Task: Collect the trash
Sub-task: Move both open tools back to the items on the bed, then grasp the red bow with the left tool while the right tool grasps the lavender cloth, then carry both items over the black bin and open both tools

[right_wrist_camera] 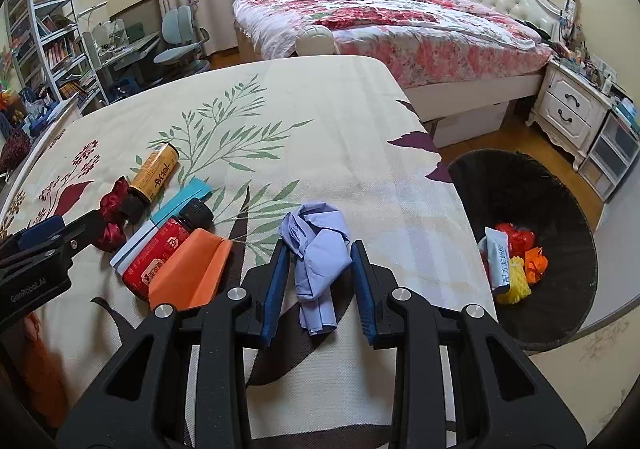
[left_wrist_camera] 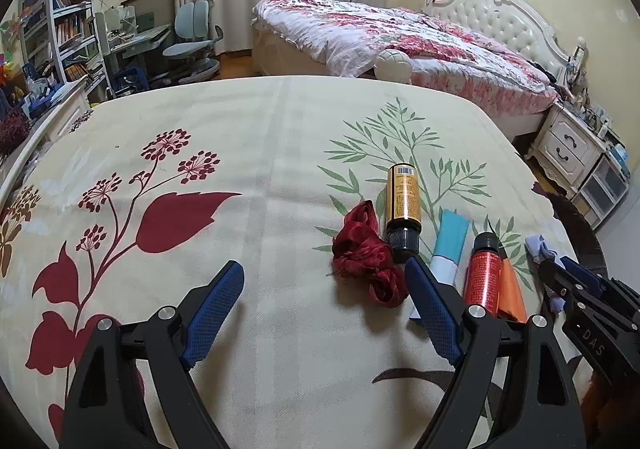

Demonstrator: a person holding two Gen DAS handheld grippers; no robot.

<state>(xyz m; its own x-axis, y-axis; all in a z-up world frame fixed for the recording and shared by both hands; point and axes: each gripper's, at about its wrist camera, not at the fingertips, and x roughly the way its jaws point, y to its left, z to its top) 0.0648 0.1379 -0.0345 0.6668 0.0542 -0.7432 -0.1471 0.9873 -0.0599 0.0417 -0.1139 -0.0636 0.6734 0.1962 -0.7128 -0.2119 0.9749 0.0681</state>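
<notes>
The right gripper has its jaws drawn in on either side of a crumpled lilac cloth that lies on the flowered sheet; the pads sit against the cloth's bulging sides, pinching it, though the grip looks loose lower down. The left gripper is spread wide over bare sheet with nothing between its jaws; its right pad stands just beside a red scrunchie.

Past the scrunchie lies a gold bottle on its side, cap toward the camera. To its right lie a teal and white packet, a red bottle and an orange wedge, all close together.

Beyond the sheet's right edge, on the floor, stands a black bin holding red, orange and yellow trash and a white packet. Farther back is a bed.
</notes>
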